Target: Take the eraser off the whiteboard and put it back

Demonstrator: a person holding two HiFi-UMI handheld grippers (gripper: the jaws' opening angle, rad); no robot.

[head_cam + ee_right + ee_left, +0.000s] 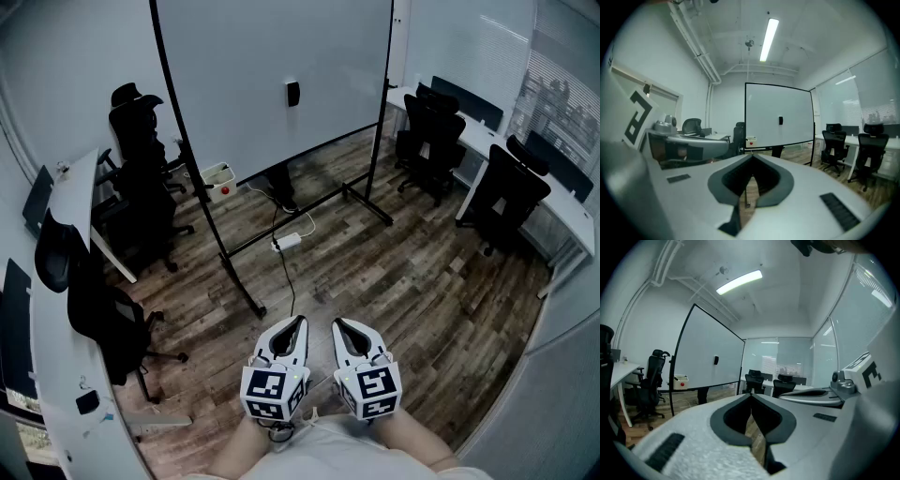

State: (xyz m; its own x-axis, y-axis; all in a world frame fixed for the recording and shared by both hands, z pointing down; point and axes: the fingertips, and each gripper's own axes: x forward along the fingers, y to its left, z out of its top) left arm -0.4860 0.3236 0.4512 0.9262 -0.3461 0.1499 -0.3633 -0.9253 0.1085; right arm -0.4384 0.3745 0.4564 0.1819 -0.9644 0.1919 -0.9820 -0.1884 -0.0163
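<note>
Black eraser (292, 93) on the whiteboard (225, 84), mid-height. Well short of the whiteboard, side by side: left gripper (297, 323) and right gripper (341, 325), both closed, empty. Advisable: step closer, open jaws early, approach squarely.

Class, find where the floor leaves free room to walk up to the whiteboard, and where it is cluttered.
Free: the wood floor between the whiteboard stand's right foot and the right chairs. Crowded: the left side, with left chairs along the desk, and a power strip with its cable lying midway.
</note>
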